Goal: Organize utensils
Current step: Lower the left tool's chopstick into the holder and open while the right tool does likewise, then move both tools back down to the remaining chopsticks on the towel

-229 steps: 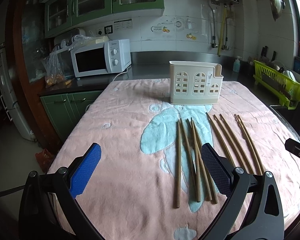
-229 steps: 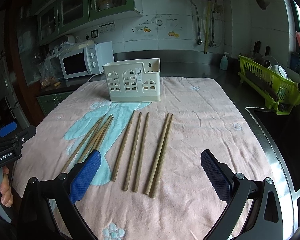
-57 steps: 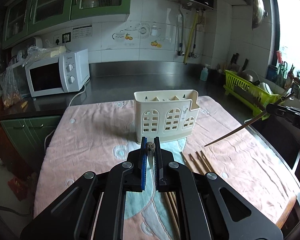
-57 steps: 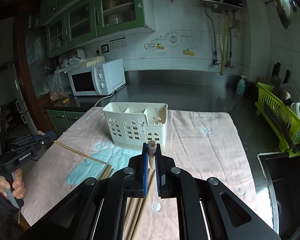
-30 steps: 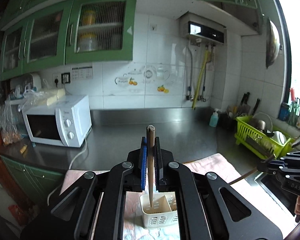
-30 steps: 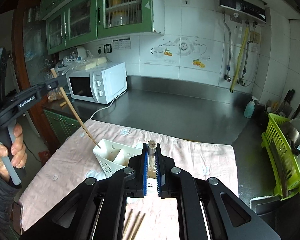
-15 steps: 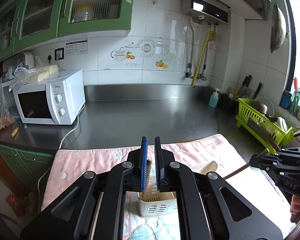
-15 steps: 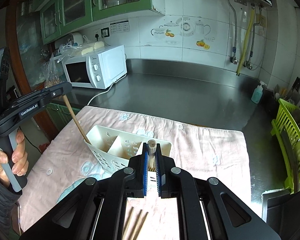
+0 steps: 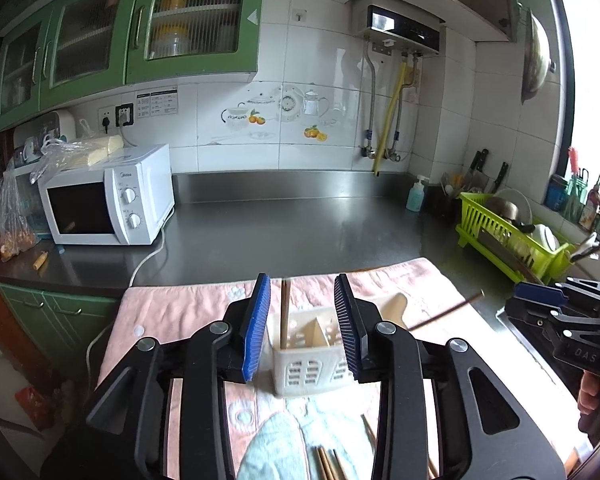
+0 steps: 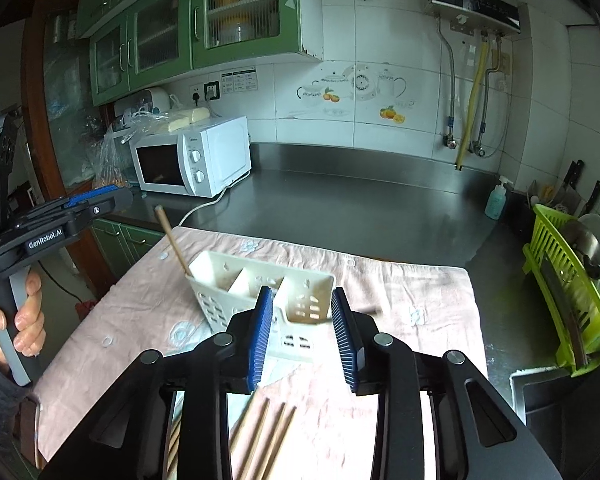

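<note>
A cream slotted utensil holder (image 9: 312,354) (image 10: 260,286) stands on the pink cloth (image 9: 172,312). My left gripper (image 9: 301,328) is open above it; a wooden chopstick (image 9: 285,314) stands in the holder's left compartment, free of the jaws. In the right wrist view that chopstick (image 10: 173,242) leans out of the holder's left end. My right gripper (image 10: 302,336) is open over the holder's right end. A second chopstick (image 9: 446,314) shows in the left wrist view, slanting between the holder and the right gripper body (image 9: 568,328). Loose chopsticks (image 10: 268,440) lie on the cloth below.
A white microwave (image 9: 108,200) sits on the steel counter (image 9: 280,232) behind the cloth. A green dish rack (image 9: 508,240) stands at the right by the sink. The left gripper body and hand (image 10: 28,240) show at the left of the right wrist view.
Both grippers have opened. The left one released its chopstick, which now stands in the holder. The right one no longer holds its chopstick.
</note>
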A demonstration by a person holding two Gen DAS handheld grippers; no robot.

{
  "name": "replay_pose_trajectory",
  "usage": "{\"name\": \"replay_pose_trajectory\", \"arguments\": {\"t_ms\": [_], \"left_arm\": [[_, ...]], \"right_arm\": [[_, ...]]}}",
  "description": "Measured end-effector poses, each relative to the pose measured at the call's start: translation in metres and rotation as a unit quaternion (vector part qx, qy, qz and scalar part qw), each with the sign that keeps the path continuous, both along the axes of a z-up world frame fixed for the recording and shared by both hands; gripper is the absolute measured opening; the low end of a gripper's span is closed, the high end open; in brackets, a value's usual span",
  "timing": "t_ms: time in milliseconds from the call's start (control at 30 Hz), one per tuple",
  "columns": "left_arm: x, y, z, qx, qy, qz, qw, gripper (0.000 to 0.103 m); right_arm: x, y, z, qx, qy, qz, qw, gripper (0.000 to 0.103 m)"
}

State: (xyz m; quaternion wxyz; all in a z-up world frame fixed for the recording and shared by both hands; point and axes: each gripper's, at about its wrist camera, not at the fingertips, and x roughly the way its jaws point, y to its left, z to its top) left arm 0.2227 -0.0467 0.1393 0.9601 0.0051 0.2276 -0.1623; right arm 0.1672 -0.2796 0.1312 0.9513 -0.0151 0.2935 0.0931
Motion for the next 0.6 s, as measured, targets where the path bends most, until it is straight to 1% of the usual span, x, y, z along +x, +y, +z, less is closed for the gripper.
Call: {"name": "replay_pose_trajectory", "arguments": {"t_ms": [100, 233, 367, 433, 467, 567, 600], "left_arm": [[-0.027, 0.005, -0.011, 0.005, 0.008, 0.002, 1.0000, 0.035], [-0.062, 0.013, -0.035, 0.010, 0.027, 0.003, 0.9996, 0.038], [-0.094, 0.022, -0.067, 0.015, 0.055, 0.013, 0.9983, 0.038], [-0.108, 0.024, -0.085, 0.020, 0.067, 0.015, 0.9975, 0.038], [-0.116, 0.024, -0.094, 0.023, 0.070, 0.014, 0.9972, 0.038], [-0.135, 0.025, -0.120, 0.038, 0.084, 0.021, 0.9955, 0.038], [-0.140, 0.026, -0.129, 0.041, 0.089, 0.022, 0.9949, 0.038]], "right_arm": [[-0.030, 0.000, -0.016, 0.009, 0.001, 0.002, 1.000, 0.031], [-0.067, -0.001, -0.049, 0.024, 0.021, 0.000, 1.000, 0.031], [-0.099, 0.004, -0.081, 0.014, 0.031, -0.014, 0.999, 0.031], [-0.113, 0.007, -0.095, 0.017, 0.036, -0.018, 0.999, 0.034], [-0.120, 0.008, -0.102, 0.016, 0.039, -0.020, 0.999, 0.036], [-0.135, 0.013, -0.123, 0.002, 0.045, -0.031, 0.999, 0.036], [-0.139, 0.013, -0.130, 0.004, 0.050, -0.032, 0.998, 0.036]]}}
